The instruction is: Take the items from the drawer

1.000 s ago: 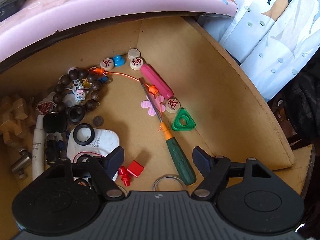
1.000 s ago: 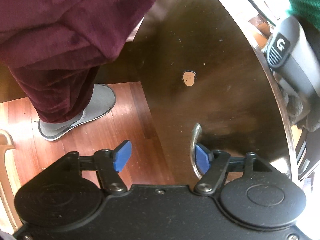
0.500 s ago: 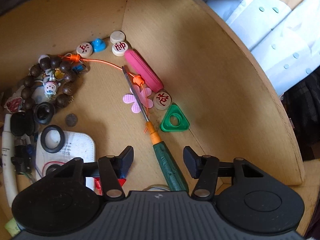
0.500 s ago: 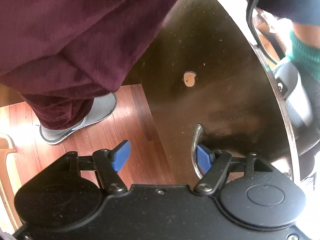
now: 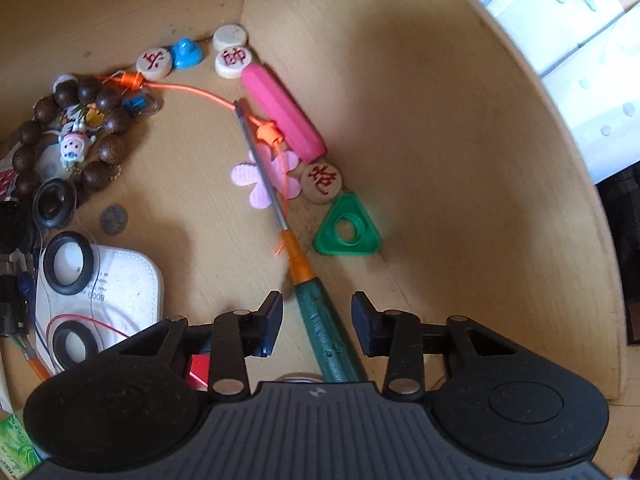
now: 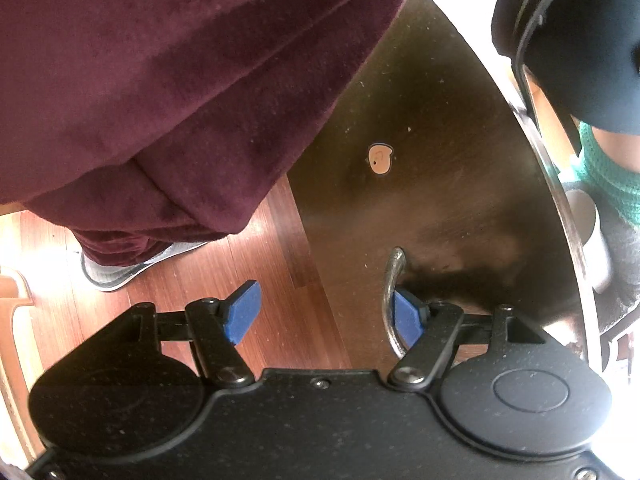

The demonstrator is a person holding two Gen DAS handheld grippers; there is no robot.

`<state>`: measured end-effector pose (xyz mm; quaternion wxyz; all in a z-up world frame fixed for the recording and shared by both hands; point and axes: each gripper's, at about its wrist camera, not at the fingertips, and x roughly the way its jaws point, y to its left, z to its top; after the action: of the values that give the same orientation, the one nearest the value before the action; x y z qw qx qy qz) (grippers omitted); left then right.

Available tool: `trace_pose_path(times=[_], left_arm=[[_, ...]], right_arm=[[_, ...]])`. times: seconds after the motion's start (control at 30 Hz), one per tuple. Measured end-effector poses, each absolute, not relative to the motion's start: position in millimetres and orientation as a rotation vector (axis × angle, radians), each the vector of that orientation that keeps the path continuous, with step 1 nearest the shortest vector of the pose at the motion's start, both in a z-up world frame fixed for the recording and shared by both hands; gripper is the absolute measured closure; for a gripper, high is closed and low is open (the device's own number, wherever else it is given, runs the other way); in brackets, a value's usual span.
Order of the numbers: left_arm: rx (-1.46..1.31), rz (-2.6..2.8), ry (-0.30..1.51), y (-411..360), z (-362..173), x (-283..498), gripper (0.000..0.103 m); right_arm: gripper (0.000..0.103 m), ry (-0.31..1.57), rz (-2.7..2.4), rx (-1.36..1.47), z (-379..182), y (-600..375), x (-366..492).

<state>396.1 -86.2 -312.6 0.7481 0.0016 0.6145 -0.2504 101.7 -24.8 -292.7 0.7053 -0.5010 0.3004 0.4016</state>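
Screwdriver point(image 5: 326, 336) | green handle, orange collar, steel shaft | lying flat

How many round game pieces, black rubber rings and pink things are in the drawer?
Round wooden game pieces: 4
Black rubber rings: 3
Pink things: 2, a pink plastic bar and a pink paper flower
Total: 9

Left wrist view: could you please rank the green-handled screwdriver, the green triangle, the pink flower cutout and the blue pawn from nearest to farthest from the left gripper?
1. green-handled screwdriver: handle lies between the open fingers of the left gripper.
2. green triangle: just ahead, slightly right, by the drawer wall.
3. pink flower cutout: farther ahead, under the screwdriver shaft.
4. blue pawn: far back corner.
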Motion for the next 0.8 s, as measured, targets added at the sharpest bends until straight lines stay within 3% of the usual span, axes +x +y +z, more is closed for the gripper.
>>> trace_pose_path(times=[0.23,0.33,0.57,0.8], left_arm=[[0.010,-0.552,1.338,-94.0,-314.5,398.0,0.066],[0.089,-0.572,1.320,-98.3,-313.2,394.0,0.079],[0.328,-0.620,1.237,-92.8,-302.9,379.9,0.083],[0.245,-0.556,1.281,-73.2,-304.8,388.4,0.083]], right_arm=[[0.030,0.665,0.896,-1.112,-291.3,-24.3,102.6],[0.029,0.664,0.900,-1.109,-290.3,-24.5,103.5],[0.029,0.663,0.901,-1.105,-288.6,-24.0,105.5],[0.029,0.663,0.899,-1.105,-287.4,-22.3,107.5]])
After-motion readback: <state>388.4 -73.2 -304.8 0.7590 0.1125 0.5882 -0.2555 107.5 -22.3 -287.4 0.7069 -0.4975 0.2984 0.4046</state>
